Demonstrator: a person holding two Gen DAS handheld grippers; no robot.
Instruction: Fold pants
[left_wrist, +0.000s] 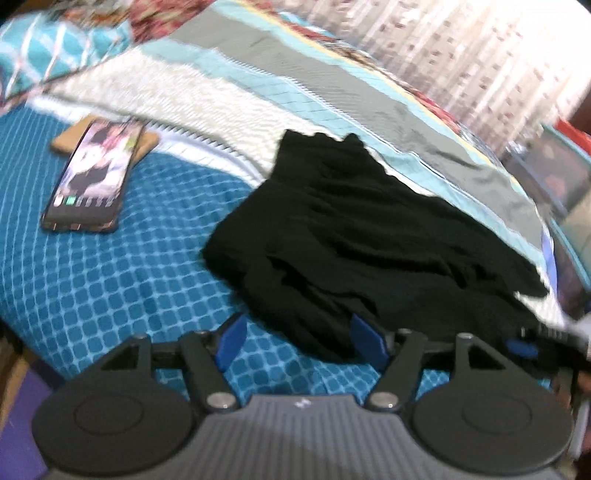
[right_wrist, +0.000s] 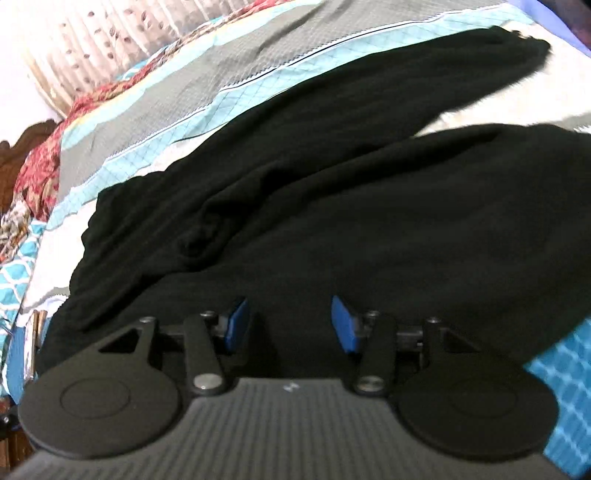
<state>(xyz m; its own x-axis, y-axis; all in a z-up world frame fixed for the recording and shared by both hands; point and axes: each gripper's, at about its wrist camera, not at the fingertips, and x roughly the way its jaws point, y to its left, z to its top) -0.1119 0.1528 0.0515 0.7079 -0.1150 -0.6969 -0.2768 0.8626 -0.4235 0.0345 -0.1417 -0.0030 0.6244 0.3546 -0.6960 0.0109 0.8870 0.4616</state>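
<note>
1. Two grippers are seen over a bed covered with a blue checked bedspread, each with blue pads spread wide and nothing held between them.
2. Black pants are spread out rumpled on the bed, lying across the blue checked cloth and the white, light blue and grey stripes beyond it.
3. In the left wrist view, the left gripper is positioned at the near edge of the pants; its right pad is seen against the black cloth, while its left pad is seen over bare bedspread.
4. In the right wrist view, the right gripper is placed over the pants, with black fabric visible between and around both pads; contact cannot be judged.
5. Two legs of the pants are seen reaching away toward the far right part of the bed, with a strip of pale bedspread between them.
6. A phone with a lit screen is laid on the bedspread well left of the pants, partly on a flat tan object.
7. A patterned pillow is seen at the far left corner.
</note>
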